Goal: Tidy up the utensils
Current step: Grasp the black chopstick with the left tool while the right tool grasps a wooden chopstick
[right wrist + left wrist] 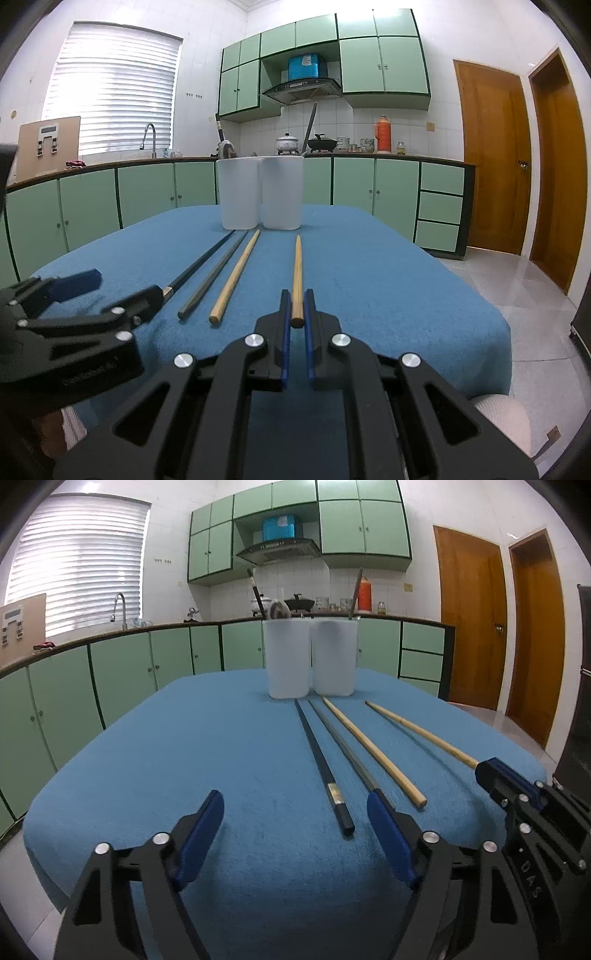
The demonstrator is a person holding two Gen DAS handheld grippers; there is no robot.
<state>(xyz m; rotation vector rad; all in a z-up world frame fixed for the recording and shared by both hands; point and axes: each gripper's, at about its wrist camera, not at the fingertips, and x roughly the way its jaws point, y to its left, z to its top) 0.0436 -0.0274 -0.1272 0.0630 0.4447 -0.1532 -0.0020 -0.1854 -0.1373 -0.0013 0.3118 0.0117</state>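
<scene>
Several chopsticks lie on the blue-clothed table (184,760): a black one (321,764), a grey one (343,746), a light wooden one (373,751) and a second wooden one (421,733). Two white holders (288,657) (334,655) stand at the far end, with utensils sticking out. My left gripper (295,827) is open and empty, its jaws either side of the black chopstick's near end. My right gripper (296,314) is shut on the near end of the rightmost wooden chopstick (297,273), which rests on the cloth. It also shows in the left wrist view (495,775).
Green kitchen cabinets (147,192) and a counter with a sink (147,144), pots and jars run behind the table. Two wooden doors (491,155) are at the right. Tiled floor (524,295) lies right of the table.
</scene>
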